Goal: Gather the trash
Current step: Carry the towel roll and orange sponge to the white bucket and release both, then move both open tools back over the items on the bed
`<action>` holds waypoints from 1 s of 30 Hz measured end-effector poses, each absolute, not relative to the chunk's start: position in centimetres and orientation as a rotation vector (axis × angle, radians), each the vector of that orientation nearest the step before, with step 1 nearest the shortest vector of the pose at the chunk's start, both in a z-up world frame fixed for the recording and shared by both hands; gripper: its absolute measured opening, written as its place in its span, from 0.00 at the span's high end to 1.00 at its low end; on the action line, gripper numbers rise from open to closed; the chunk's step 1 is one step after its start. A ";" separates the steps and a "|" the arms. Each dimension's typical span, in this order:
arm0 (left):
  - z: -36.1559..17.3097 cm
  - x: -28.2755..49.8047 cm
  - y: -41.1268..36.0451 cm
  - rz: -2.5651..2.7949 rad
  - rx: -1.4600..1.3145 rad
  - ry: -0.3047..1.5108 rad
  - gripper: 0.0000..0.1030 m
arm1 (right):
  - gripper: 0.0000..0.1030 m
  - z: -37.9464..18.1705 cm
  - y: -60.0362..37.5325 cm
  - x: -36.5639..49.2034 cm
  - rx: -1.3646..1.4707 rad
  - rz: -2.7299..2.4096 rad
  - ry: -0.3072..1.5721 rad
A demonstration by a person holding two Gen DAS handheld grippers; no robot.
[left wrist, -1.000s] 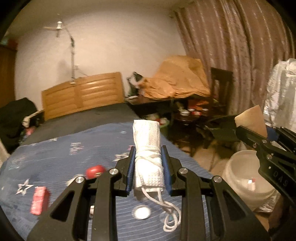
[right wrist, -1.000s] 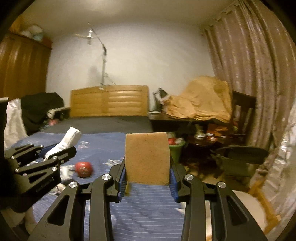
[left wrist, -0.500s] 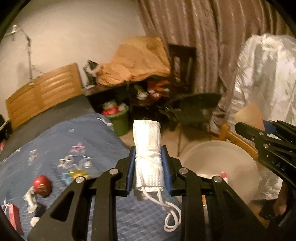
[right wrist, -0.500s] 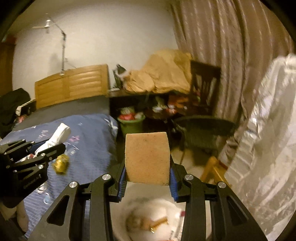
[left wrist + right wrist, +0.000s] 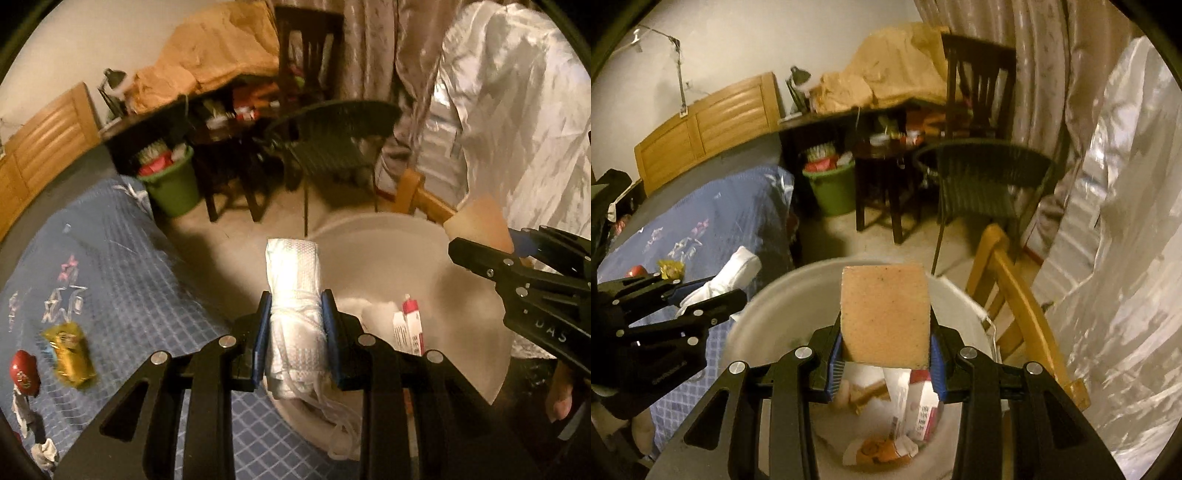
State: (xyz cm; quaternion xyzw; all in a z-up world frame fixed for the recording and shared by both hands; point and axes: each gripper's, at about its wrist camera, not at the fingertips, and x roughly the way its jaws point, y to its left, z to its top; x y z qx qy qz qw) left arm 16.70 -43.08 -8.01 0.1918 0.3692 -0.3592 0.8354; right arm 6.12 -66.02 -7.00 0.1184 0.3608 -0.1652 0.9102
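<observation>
My left gripper [image 5: 295, 314] is shut on a rolled white face mask [image 5: 293, 280] whose ear loops hang below the jaws. It hovers at the near rim of a white bucket [image 5: 388, 240] beside the bed. My right gripper [image 5: 886, 350] is shut on an orange-brown sponge [image 5: 884, 314] and hangs over the same bucket [image 5: 768, 317]. Inside the bucket lie cartons and wrappers [image 5: 919, 406]. Each gripper shows in the other's view: the right gripper [image 5: 517, 254] at the right edge, the left gripper [image 5: 701, 299] at the left edge.
A blue bedspread [image 5: 92, 288] carries a yellow wrapper [image 5: 70, 349] and a red object [image 5: 24, 373]. Behind the bucket stand a dark chair [image 5: 982, 181], a green bin [image 5: 834, 188], a wooden chair frame [image 5: 1015, 288] and a silvery cover [image 5: 1126, 240].
Both grippers swung right from over the bed and tipped down. They now hang at the white bucket, each still clamped on its item.
</observation>
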 end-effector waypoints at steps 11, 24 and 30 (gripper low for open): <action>-9.4 17.0 -44.1 -0.769 0.420 0.824 0.75 | 0.63 -8.8 -66.0 6.6 0.265 -0.328 0.772; -8.5 17.3 -43.3 -0.757 0.392 0.804 0.36 | 0.49 -7.8 -65.1 6.4 0.261 -0.333 0.756; -7.1 16.9 -41.1 -0.751 0.370 0.772 0.33 | 0.48 -5.8 -63.5 5.6 0.240 -0.326 0.712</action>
